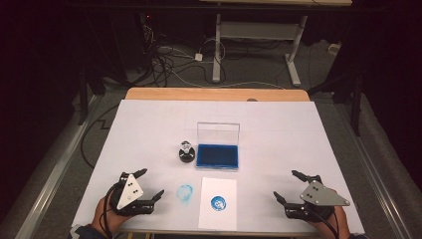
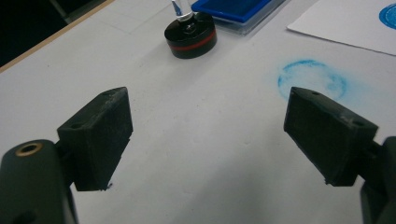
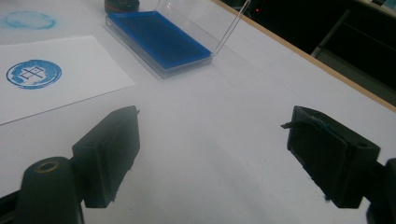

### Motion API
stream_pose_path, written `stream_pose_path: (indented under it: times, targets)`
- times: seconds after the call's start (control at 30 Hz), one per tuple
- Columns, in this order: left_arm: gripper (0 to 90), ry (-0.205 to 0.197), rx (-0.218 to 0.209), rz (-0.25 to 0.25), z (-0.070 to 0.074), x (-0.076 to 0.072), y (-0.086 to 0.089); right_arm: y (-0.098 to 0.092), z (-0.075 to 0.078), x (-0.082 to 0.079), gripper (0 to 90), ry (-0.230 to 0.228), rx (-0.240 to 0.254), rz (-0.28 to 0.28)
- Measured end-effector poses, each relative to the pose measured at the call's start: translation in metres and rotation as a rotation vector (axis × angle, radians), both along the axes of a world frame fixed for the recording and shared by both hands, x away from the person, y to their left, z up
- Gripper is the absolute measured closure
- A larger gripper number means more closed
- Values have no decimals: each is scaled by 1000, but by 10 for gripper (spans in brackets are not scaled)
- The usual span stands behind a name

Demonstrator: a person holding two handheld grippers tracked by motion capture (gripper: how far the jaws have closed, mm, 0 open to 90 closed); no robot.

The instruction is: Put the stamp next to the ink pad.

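Observation:
A round black stamp (image 1: 186, 152) (image 2: 190, 35) with a clear knob stands just left of an open blue ink pad (image 1: 217, 155) (image 3: 159, 39), whose clear lid is raised. A white sheet (image 1: 217, 203) (image 3: 51, 88) bearing a blue round print (image 1: 218, 202) (image 3: 33, 73) lies near the front edge. A faint blue ring smudge (image 1: 185, 193) (image 2: 312, 79) marks the table left of the sheet. My left gripper (image 1: 143, 185) (image 2: 208, 135) rests open at the front left, with nothing between its jaws. My right gripper (image 1: 289, 186) (image 3: 212, 156) rests open at the front right, also holding nothing.
The white-covered table (image 1: 278, 134) has a wooden strip along its far edge. Behind it stand a desk frame (image 1: 259, 45) and tangled floor cables (image 1: 169, 59) in a dark room. A person's hands hold both grippers at the front edge.

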State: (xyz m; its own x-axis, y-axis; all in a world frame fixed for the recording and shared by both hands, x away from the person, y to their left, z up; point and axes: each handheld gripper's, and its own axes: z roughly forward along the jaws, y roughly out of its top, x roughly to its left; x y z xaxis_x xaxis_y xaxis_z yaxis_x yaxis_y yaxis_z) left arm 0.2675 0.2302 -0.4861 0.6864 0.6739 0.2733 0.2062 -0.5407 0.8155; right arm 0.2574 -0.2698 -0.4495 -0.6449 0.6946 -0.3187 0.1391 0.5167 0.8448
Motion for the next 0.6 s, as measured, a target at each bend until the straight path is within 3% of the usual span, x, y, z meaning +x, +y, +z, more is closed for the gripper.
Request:
stream_pose_path:
  times: [0.27,0.6]
  targets:
    - [148,0,9,-16,-1,-1,0,2,3,-1,174,-13,-13,0]
    - [148,8,16,2,-1,0,0,1,3,2,178,-8,-5,2]
